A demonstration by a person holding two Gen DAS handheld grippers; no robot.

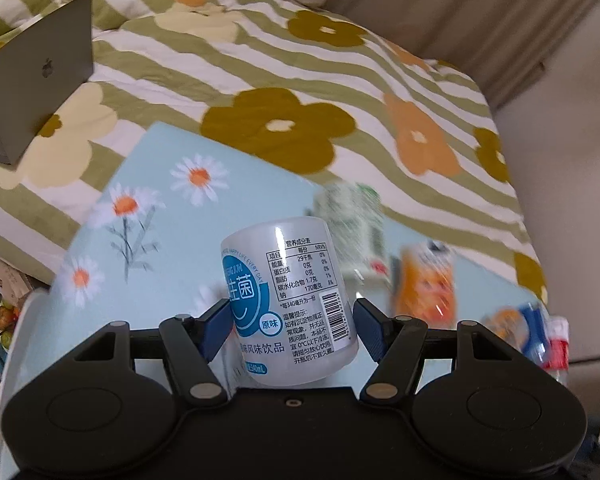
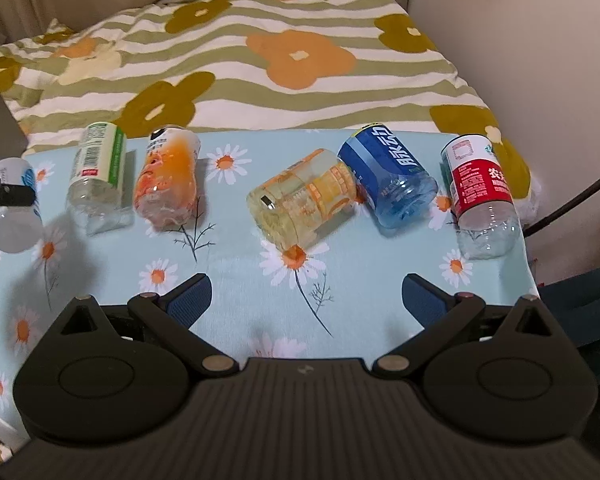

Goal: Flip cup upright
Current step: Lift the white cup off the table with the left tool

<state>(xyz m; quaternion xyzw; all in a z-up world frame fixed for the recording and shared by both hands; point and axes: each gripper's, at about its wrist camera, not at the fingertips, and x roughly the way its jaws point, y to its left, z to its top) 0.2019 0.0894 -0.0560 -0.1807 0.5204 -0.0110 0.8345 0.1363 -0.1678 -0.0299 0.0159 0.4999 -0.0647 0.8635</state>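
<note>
My left gripper is shut on a white cup cut from a bottle, with a blue and white label, and holds it tilted above the daisy-print board. The same cup shows at the far left of the right wrist view, with the left gripper's fingers on it. My right gripper is open and empty above the board's near edge. Several other bottle cups lie on their sides in a row: green-label, orange, yellow, blue, red-label.
The board lies on a bed with a striped flower quilt. An open laptop stands on the quilt at the left. A dark cable runs at the right. Snack packets lie beyond the board's left edge.
</note>
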